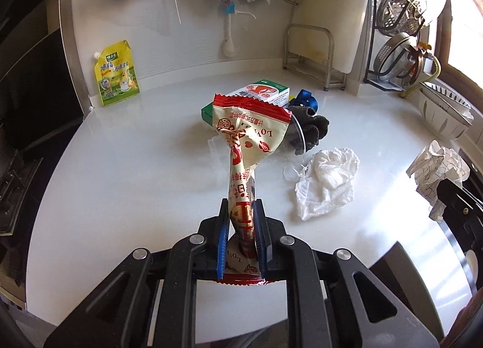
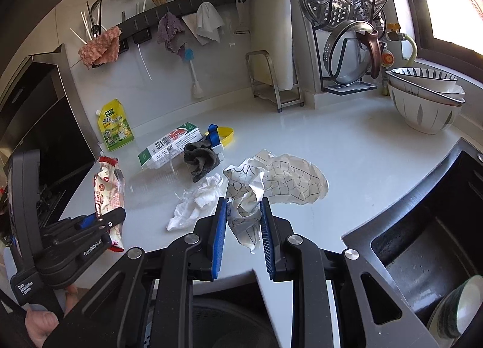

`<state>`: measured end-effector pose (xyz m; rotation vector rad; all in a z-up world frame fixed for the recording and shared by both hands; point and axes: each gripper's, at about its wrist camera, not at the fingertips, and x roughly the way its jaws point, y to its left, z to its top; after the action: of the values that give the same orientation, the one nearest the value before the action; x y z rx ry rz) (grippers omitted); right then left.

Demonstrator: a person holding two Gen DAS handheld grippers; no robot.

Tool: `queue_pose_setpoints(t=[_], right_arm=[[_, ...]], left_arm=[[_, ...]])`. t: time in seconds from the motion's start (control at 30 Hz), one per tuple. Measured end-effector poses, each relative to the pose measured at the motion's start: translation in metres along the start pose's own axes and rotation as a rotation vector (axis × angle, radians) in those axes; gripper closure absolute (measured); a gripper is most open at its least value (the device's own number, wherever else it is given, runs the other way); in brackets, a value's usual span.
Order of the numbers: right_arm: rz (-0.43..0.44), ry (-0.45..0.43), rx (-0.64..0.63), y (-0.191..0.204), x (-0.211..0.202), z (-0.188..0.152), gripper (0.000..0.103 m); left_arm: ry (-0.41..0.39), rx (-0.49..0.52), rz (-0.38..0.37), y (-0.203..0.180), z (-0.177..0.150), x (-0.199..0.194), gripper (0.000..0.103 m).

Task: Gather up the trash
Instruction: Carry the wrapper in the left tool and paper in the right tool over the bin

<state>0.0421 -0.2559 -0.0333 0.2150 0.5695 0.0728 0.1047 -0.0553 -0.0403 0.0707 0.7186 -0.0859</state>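
Note:
My left gripper (image 1: 241, 209) is shut on a red and cream snack wrapper (image 1: 246, 136), which stands up between the blue pads above the white counter (image 1: 135, 167). The right wrist view shows that same wrapper (image 2: 107, 194) in the left gripper (image 2: 113, 218) at the counter's left edge. My right gripper (image 2: 244, 204) is shut on a crumpled sheet of grid-lined paper (image 2: 280, 180), lifted near the counter's front. A crumpled white tissue (image 2: 196, 203) lies on the counter just left of it. The tissue (image 1: 326, 179) and the held paper (image 1: 434, 170) also show in the left wrist view.
A green and white carton (image 2: 170, 144), a dark grey cloth (image 2: 200, 159), a blue clip and a yellow ring (image 2: 225, 133) lie mid-counter. A yellow pouch (image 2: 114, 129) leans on the back wall. Stacked bowls (image 2: 425, 100) stand at right, a dark sink (image 2: 428, 242) lower right.

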Motion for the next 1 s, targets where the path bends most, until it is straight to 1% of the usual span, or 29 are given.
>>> queue_pose_setpoints(t=[0.13, 0.3, 0.47, 0.53, 0.67, 0.83, 1.0], right_arm=[[-0.006, 0.019, 0.016, 0.011, -0.026, -0.023, 0.081], [-0.023, 0.054, 0.001, 0.031, -0.055, -0.059, 0.082], [-0.041, 0.08, 0.013, 0.04, -0.081, -0.089, 0.082], [-0.057, 0.094, 0.005, 0.042, -0.089, -0.1, 0.082], [-0.079, 0.117, 0.012, 0.042, -0.099, -0.12, 0.081], [-0.096, 0.163, 0.017, 0.04, -0.101, -0.144, 0.081], [-0.099, 0.203, 0.03, 0.035, -0.101, -0.163, 0.081]], left_arm=[[-0.015, 0.032, -0.019, 0.006, -0.017, -0.03, 0.087], [-0.012, 0.078, -0.07, 0.007, -0.045, -0.062, 0.087], [0.03, 0.158, -0.144, -0.005, -0.082, -0.08, 0.087], [0.055, 0.186, -0.173, -0.01, -0.098, -0.084, 0.087], [0.108, 0.208, -0.215, -0.017, -0.124, -0.084, 0.087], [0.165, 0.215, -0.264, -0.023, -0.144, -0.08, 0.087], [0.201, 0.219, -0.285, -0.025, -0.156, -0.076, 0.087]])
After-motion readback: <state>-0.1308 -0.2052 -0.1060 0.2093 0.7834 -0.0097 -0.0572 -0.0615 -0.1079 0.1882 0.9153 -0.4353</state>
